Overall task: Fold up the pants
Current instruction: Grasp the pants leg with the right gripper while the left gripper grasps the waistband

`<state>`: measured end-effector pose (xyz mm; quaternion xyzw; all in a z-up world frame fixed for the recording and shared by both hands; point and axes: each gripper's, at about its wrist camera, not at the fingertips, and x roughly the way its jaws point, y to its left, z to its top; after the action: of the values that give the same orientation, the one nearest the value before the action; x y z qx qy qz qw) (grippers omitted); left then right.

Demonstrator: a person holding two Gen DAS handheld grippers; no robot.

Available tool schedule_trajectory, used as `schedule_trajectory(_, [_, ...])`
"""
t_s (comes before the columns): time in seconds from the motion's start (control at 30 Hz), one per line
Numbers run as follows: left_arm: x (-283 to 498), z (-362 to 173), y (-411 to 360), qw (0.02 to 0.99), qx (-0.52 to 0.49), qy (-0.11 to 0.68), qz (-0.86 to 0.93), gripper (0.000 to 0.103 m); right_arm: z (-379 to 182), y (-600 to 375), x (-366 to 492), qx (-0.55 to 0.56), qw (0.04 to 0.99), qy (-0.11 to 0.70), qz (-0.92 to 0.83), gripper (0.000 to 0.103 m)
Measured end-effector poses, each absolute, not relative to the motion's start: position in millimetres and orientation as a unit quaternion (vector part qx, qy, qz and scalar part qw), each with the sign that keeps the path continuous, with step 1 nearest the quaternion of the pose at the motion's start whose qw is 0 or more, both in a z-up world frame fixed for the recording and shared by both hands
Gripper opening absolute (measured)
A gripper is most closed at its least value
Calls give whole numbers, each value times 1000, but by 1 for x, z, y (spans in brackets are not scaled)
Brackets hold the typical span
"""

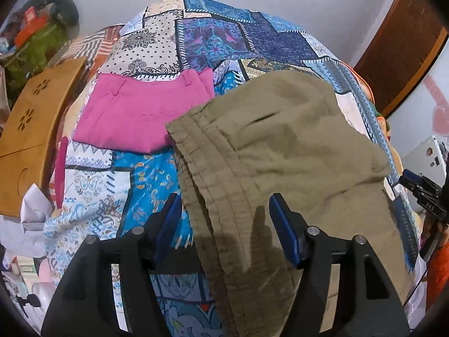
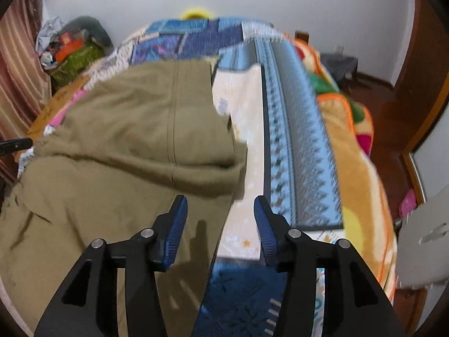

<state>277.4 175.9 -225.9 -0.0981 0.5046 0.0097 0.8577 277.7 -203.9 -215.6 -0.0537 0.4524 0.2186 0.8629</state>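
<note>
Khaki pants (image 1: pixel 280 154) lie partly folded on a patchwork bedspread (image 1: pixel 213 39), elastic waistband toward the left. My left gripper (image 1: pixel 224 205) is open and empty, its jaws straddling the waistband edge from above. In the right wrist view the same khaki pants (image 2: pixel 126 140) fill the left half, with a fold bulging across the middle. My right gripper (image 2: pixel 220 205) is open and empty above the pants' right edge. The right gripper also shows at the far right of the left wrist view (image 1: pixel 423 193).
Folded pink pants (image 1: pixel 140 115) lie behind the khaki ones. A wooden lap tray (image 1: pixel 31 129) leans at the bed's left. Clutter and a green bag (image 2: pixel 75 59) sit at the far left corner. An orange blanket (image 2: pixel 359 168) hangs off the bed's right side, wooden floor beyond.
</note>
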Motion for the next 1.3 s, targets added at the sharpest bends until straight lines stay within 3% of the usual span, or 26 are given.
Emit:
schedule_trajectory(0.1, [289, -234, 174, 848, -111, 518, -8, 65, -209, -204, 291, -44, 873, 437, 210, 49])
schedule_trajectory(0.2, [297, -250, 167, 834, -115, 539, -20, 66, -213, -202, 306, -25, 879, 430, 204, 64])
schedule_trajectory(0.33, [300, -263, 165, 832, -120, 541, -25, 73, -229, -191, 321, -15, 865, 449, 221, 64])
schedule_trajectory(0.43, [301, -265, 165, 833, -124, 539, -27, 73, -245, -182, 328, -19, 856, 464, 225, 64])
schedule_trajectory(0.47, [301, -264, 164, 836, -116, 536, -26, 71, -249, -181, 330, -14, 854, 467, 229, 62])
schedule_trajectory(0.53, [301, -263, 161, 844, -92, 528, -15, 54, -254, -179, 332, 3, 849, 472, 239, 39])
schedule_trajectory(0.63, [299, -257, 153, 856, -52, 514, 3, 45, -256, -174, 329, -5, 846, 478, 237, 22])
schedule_trajectory(0.73, [299, -253, 148, 862, -12, 506, 23, 42, -255, -168, 324, -45, 855, 466, 225, 10])
schedule_trajectory(1.1, [301, -256, 156, 860, -11, 510, 23, 44, -264, -158, 334, -103, 842, 485, 210, 10])
schedule_trajectory(1.3, [292, -228, 181, 864, -56, 500, 27, 57, -241, -161, 331, -140, 832, 493, 212, 18])
